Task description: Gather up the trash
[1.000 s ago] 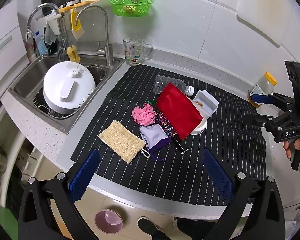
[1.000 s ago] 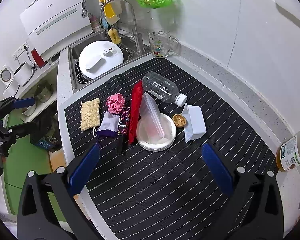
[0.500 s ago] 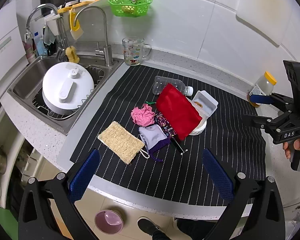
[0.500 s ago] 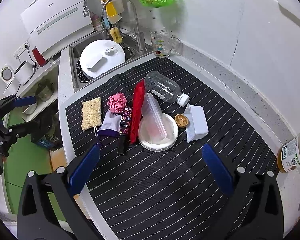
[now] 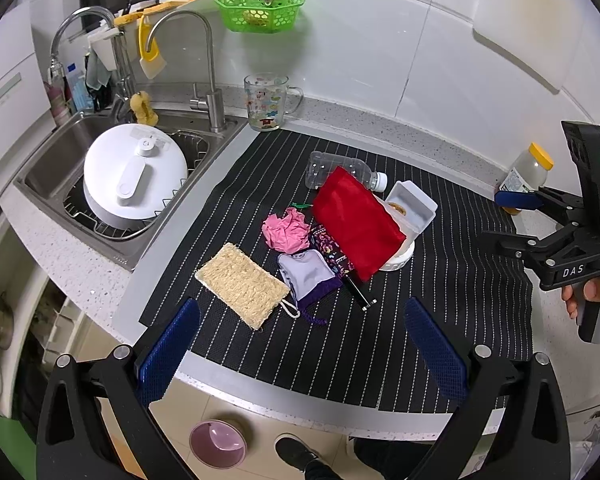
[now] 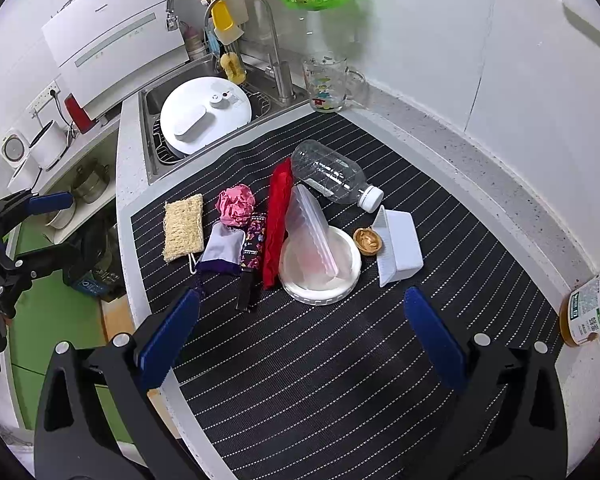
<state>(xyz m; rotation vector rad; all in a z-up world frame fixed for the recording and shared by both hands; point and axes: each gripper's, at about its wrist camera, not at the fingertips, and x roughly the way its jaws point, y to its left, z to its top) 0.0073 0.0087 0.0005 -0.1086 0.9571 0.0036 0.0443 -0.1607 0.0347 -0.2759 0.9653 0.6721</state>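
Observation:
Trash lies in a heap on the striped black mat: an empty clear bottle, a red bag, a crumpled pink paper, a purple pouch, a dark patterned wrapper, a white lid dish, a white box and a nutshell. My left gripper is open and empty over the counter's front edge. My right gripper is open and empty above the mat, short of the dish.
A loofah pad lies at the mat's left. A sink holds a white salad spinner. A glass mug stands by the tap. A yellow-capped jar stands far right. A pink bowl is on the floor.
Both views shift slightly; the right gripper has drifted a little up and back. Nothing on the mat has moved, and both grippers stay open.

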